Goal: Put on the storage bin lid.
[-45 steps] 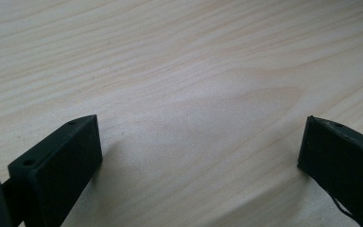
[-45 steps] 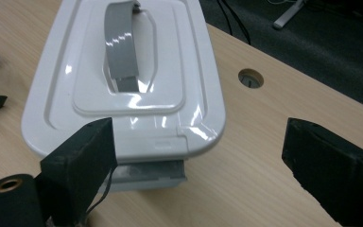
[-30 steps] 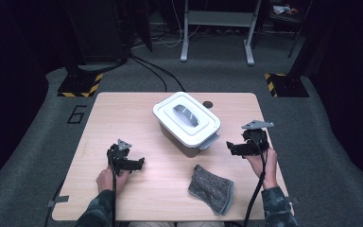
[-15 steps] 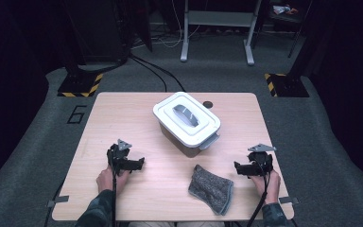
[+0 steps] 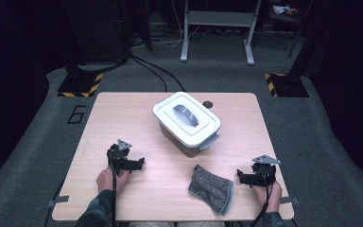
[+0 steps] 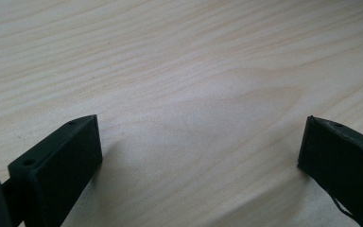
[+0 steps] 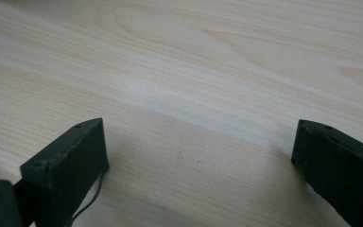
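- Left claw [image 5: 139, 163]: jaws wide, empty, low over bare tabletop [image 5: 123, 113].
- Right claw [image 5: 240, 176]: jaws wide, empty; grey cloth [image 5: 211, 188] just beside it, toward the left claw.
- White lidded box [image 5: 187, 123]: beyond both claws, between them.

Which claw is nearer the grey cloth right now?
The right claw: it sits just beside the cloth, while the left claw lies farther off across bare table.

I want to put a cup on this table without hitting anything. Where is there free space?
The far left corner of the table, beyond the left gripper, is bare. So is the far right strip beside the box, and the patch between the left gripper and the cloth. It is tighter between box, cloth and right gripper.
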`<state>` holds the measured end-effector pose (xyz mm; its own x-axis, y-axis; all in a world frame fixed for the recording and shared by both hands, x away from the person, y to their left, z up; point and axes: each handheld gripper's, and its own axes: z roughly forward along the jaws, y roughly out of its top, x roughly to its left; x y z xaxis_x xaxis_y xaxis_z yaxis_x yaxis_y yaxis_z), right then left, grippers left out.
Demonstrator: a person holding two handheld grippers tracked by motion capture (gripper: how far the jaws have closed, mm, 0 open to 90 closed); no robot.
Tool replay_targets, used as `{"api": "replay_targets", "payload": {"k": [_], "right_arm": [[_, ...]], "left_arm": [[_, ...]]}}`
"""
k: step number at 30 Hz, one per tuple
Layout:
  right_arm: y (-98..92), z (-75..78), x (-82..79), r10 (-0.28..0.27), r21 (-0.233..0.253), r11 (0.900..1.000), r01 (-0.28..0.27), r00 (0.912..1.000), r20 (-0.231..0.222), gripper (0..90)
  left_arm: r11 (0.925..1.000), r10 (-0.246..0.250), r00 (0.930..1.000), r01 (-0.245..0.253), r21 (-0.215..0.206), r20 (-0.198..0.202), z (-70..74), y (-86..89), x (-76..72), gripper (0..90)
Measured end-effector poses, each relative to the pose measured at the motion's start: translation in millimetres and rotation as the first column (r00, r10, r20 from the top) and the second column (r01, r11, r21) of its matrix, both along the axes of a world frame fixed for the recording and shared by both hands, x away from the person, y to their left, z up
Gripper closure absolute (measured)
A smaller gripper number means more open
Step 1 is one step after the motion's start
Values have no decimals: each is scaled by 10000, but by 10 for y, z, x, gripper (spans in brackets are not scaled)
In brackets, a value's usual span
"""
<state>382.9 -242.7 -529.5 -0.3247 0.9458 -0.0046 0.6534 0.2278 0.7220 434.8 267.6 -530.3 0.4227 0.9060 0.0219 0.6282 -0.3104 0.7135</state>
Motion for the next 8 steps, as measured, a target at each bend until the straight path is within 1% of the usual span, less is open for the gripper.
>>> {"api": "replay_targets", "payload": {"k": [4, 8], "right_arm": [[-3, -4, 9, -76, 2, 10000, 76, 10000, -50, 0], [3, -4, 20, -133, 114, 9998, 134, 9998, -126, 0]], "left_arm": [[10000, -1, 10000, 1, 3, 0, 0, 0, 0, 0], [10000, -4, 10000, 4, 5, -4, 0, 0, 0, 1]]}}
